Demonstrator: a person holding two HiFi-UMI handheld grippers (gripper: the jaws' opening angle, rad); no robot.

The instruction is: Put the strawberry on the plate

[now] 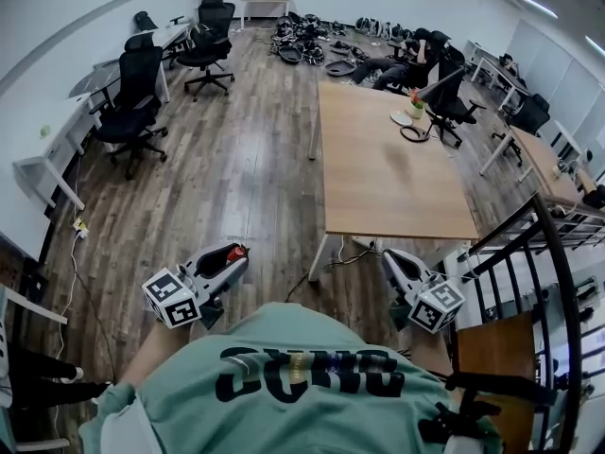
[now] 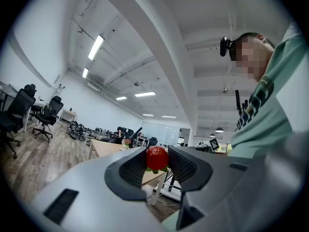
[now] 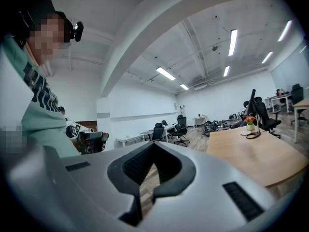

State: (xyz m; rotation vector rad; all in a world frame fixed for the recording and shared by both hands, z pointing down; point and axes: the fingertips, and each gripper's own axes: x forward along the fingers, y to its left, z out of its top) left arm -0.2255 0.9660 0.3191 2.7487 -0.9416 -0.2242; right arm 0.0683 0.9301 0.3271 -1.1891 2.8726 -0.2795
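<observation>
While the left gripper (image 1: 236,254) at lower left grips the strawberry (image 2: 157,158), the right gripper (image 1: 390,255) at lower right is clenched on nothing; the plate (image 1: 402,118) sits on the table (image 1: 388,183), upper right.

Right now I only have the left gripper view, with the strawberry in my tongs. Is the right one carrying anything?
Observer: No. In the right gripper view the right tongs are shut, with nothing between them.
Operator: Where is the plate?
Observer: The head view shows a white plate at the far end of the wooden table, beside a potted flower.
Operator: Am I at the table?
Observer: Not yet. In the head view the left tongs, shut on the strawberry, hang over the floor, short of the table's near edge and to its left.
</observation>
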